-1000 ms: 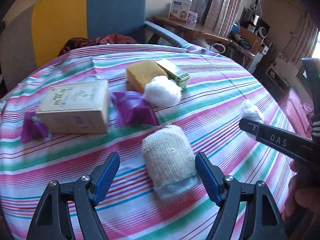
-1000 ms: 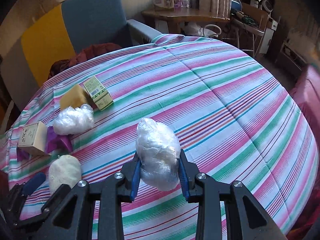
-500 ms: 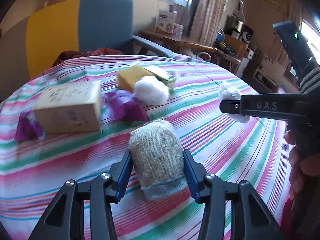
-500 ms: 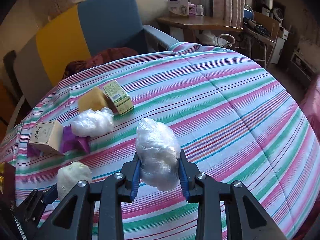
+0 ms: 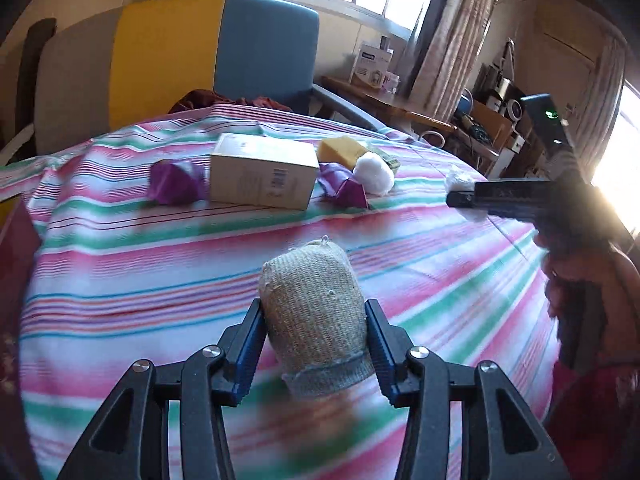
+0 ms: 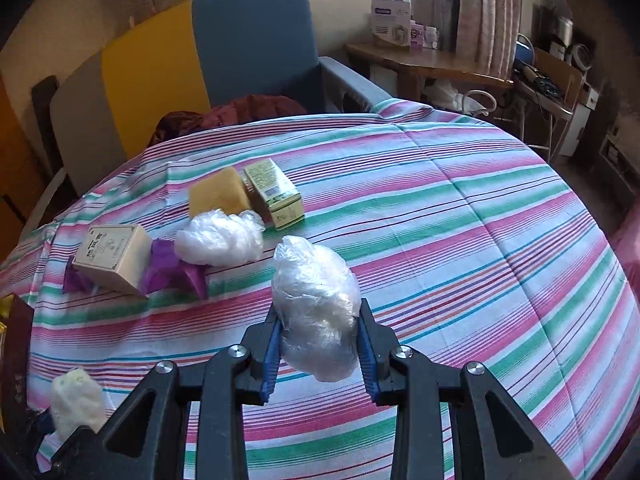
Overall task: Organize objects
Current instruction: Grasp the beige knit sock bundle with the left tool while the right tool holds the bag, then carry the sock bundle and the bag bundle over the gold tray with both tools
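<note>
Knit pouch [image 5: 314,320] pinched in your left tool [image 5: 314,344] is soft and light, like the slippery plastic wad [image 6: 316,312] your right tool [image 6: 318,354] squeezes: grip mid-body

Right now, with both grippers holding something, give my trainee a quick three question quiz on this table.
1. True or false: the left gripper is shut on the knitted pouch.
2. What does the right gripper hold? A) yellow sponge B) clear plastic bundle C) green carton
3. Fill in: purple wrappers lie on either side of the beige ____.

Key: 1 true; 2 B; 3 box.
</note>
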Motion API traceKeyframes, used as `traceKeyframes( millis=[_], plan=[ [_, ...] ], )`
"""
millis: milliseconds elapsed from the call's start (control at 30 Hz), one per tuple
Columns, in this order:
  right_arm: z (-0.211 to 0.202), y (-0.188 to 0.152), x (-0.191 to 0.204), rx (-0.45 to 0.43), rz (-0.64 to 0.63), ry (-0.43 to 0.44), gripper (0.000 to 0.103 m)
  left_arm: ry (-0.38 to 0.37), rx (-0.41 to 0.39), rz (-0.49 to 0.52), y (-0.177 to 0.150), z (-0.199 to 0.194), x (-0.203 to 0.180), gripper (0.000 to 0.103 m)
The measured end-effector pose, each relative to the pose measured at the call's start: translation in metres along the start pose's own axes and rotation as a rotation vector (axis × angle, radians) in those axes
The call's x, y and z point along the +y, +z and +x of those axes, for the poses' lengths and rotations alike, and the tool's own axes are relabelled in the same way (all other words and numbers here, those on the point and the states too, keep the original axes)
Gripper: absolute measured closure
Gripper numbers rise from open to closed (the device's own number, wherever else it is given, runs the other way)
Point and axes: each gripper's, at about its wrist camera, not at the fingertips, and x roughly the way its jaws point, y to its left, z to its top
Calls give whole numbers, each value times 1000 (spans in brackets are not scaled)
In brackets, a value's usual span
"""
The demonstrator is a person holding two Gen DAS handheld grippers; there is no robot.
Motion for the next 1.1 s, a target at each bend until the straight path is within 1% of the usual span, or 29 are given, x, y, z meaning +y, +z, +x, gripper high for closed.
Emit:
traceKeyframes(
  millis=[67,133,233,367,500,600,733,900,1100],
  plan=[
    [4,-2,1,13,7,17,69,-1,4,15,-7,-13,5,54],
    [7,-4,2,26,0,5,69,-11,5,8,-14,-28,11,54],
    [10,-7,3,38,-17,-20,69,-19,3,-29,-22,-48,24,54],
    [11,-9,7,42,-38,-32,69,-21,1,-78,-33,-78,45,54],
    [13,-10,14,45,-87,-46,69,0,-54,-112,-38,-114,67,54],
    [14,-13,21,48,-125,-59,69,36,-92,-124,-37,-134,83,54],
    [12,-15,27,38,-155,-56,69,80,-115,-167,-39,-156,109,54],
    [8,-16,35,17,-182,-36,69,140,-104,-214,-51,-175,144,54],
    [-1,-15,40,-16,-183,-5,69,211,-57,-318,-66,-188,192,54]
  ],
)
